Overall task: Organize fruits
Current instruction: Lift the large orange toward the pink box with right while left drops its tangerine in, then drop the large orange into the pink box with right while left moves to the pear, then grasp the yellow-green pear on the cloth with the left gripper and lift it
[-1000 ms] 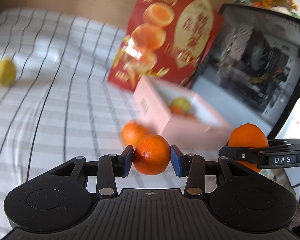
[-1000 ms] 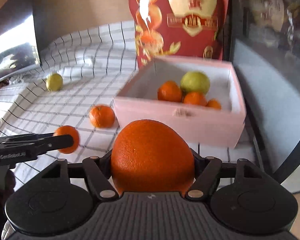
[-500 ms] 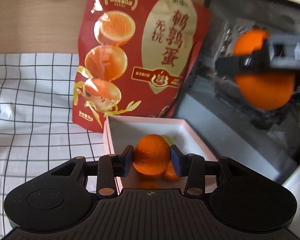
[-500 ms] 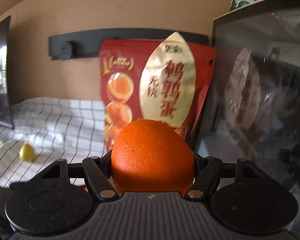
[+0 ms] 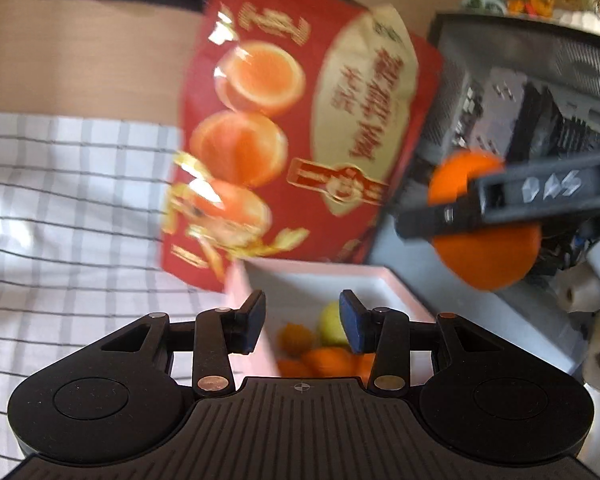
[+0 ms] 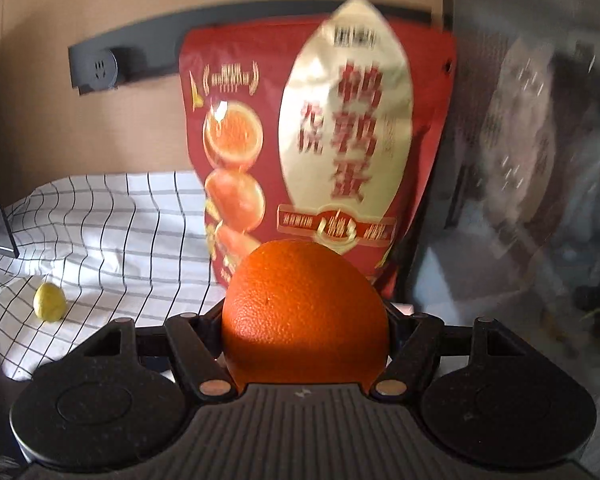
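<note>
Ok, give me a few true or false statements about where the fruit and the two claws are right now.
1. The left claw holds a mandarin. False: nothing is between its pads, and its jaws stand apart above the pink box.
2. The right claw is clamped on a large orange. True.
3. The pink box is empty. False: several orange fruits and one yellow-green fruit lie in it.
4. A small yellow-green fruit lies alone on the checked cloth. True.
5. The red bag lies flat on the cloth. False: it stands upright behind the box.
</note>
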Motion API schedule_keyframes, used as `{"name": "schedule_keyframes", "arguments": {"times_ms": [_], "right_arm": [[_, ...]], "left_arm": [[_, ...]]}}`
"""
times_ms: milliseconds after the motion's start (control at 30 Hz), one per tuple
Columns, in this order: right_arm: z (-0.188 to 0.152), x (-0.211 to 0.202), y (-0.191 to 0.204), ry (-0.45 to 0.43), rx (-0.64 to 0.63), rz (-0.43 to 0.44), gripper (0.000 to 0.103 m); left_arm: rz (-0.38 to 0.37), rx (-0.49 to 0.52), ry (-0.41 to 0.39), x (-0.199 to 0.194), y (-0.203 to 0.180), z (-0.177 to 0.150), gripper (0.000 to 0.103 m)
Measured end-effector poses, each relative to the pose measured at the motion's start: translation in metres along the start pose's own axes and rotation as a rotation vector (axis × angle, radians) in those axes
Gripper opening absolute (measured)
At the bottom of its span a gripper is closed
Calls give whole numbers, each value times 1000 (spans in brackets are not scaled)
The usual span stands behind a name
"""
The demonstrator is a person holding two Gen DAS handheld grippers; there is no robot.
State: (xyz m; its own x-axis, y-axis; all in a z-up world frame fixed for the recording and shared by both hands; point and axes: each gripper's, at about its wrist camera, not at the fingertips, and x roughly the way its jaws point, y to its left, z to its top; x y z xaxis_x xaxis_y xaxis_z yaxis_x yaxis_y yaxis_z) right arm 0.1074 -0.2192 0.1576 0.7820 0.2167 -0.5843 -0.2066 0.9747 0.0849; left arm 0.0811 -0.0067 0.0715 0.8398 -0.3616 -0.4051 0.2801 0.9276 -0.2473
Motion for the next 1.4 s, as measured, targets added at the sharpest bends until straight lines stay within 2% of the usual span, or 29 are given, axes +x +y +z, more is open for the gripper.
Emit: {"name": "schedule_keyframes", "arguments": {"times_ms": [100,200,300,400,467,533,633,700,800,867,900,967,1033,1100,1200,1300,1400], "right_arm": [[-5,21,1,58,22,20,72],[-4,48,4,103,46,12,72],[0,77,6,131,85,-7,72],[3,108,8,195,129,-33,72],[1,131,7,257,164,-34,72],[-5,152,6,326,195,-33,74],[-5,149,17,274,130,-71,74],[-2,137,27,239,96,-81,74],[4,104,44,130,9,-77,75],[4,80,52,67,-33,-44,83],[2,70,56,52,-46,-22,84],[-6,55,61,54,-72,27,84],[-18,44,68,77,-109,67,84],[-35,33,75,96,-157,102,84],[-61,15,82,103,-215,150,84],[-83,0,78,141,-221,210,84],[-100,-6,79,170,-239,232,84]], "left_arm": [[48,-48,-58,-20,38,-10,45],[75,-208,-102,-39,89,-21,45],[132,-319,-160,-56,134,-26,45],[240,-393,-276,-83,177,-32,45],[360,-511,-344,-107,204,-38,45],[439,-584,-453,-134,223,-42,45],[546,-658,-536,-158,239,-49,45],[541,-694,-542,-159,246,-52,45],[517,-660,-492,-148,242,-48,45],[491,-600,-455,-138,234,-43,45],[476,-567,-437,-132,228,-42,45],[453,-485,-378,-115,221,-34,45],[460,-403,-261,-94,219,-20,45],[492,-316,-149,-76,218,-8,45],[555,-203,-43,-62,216,4,45],[559,-175,49,-50,222,9,45],[588,-152,85,-42,221,7,47]]}}
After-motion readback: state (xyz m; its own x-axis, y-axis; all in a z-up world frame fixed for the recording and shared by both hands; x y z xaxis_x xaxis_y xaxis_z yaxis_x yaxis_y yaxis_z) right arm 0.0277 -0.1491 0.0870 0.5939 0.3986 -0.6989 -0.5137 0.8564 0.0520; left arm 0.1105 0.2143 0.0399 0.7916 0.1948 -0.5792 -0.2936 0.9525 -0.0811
